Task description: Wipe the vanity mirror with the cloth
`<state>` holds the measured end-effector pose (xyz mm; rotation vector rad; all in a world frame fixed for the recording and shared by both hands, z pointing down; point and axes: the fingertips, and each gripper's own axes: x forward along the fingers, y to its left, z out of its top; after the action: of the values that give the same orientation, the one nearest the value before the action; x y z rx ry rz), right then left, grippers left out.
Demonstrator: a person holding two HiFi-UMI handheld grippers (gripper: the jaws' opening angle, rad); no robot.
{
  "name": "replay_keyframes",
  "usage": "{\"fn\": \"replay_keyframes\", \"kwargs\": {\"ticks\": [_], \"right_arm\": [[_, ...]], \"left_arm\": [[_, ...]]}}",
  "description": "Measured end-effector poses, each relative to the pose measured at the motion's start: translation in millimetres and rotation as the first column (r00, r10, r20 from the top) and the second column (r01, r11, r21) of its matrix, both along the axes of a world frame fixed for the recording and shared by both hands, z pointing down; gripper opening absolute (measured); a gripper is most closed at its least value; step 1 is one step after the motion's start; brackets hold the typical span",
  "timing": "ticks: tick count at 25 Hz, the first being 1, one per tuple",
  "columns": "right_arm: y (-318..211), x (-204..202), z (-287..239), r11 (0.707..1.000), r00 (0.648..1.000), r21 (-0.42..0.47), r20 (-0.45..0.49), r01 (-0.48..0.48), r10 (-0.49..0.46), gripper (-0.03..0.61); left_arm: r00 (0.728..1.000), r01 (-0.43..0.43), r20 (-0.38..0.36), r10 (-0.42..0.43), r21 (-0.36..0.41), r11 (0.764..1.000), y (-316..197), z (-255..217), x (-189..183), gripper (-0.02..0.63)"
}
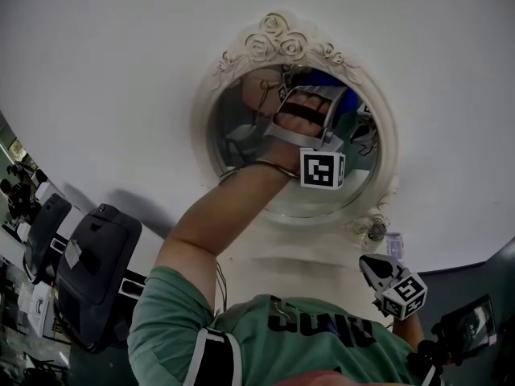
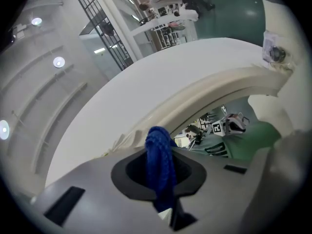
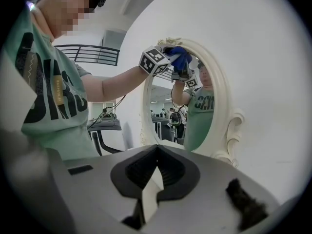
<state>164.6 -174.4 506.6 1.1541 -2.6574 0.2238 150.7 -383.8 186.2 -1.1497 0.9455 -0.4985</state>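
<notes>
Reading head view: left gripper (image 1: 315, 95) is raised against the vanity mirror (image 1: 237, 127), with its marker cube (image 1: 322, 170) over the glass. The blue cloth (image 1: 328, 79) sits at the gripper tip, near the top right of the ornate cream frame (image 1: 273, 34). The right gripper (image 1: 374, 270) is low right, below the mirror and well apart from the cloth

Left gripper view: jaws clamped on the cloth (image 2: 160, 162), a blue fold standing up between them. The frame arcs just beyond, and the glass right of it reflects a green shirt

Right gripper view: jaws closed together, nothing between them. The mirror is far, right of centre, with the left gripper holding the cloth against the glass at its upper edge. The person's green shirt (image 3: 48, 96) fills the left
</notes>
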Motion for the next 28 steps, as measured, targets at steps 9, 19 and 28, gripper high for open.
{"fn": "replay_keyframes", "kwargs": {"ticks": [9,19,28], "right_arm": [[3,-10,-12,0.999,0.999,0.037,-0.029,0.02,-0.019,0.011],[3,-30,-18,0.998,0.995,0.02,-0.077,0.061,-0.059,0.011],[9,-40,-25,0.998,0.992,0.019,-0.104,0.068,-0.065,0.011]], "left_arm": [[0.994,-0.097,-0.07,0.089,-0.115,0.989,32,24,-22,0.051],[0.912,0.217,-0.316,-0.26,-0.166,0.962,-2,24,-246,0.051],[0.908,0.265,-0.282,-0.31,-0.184,0.946,-39,27,-252,0.051]]}}
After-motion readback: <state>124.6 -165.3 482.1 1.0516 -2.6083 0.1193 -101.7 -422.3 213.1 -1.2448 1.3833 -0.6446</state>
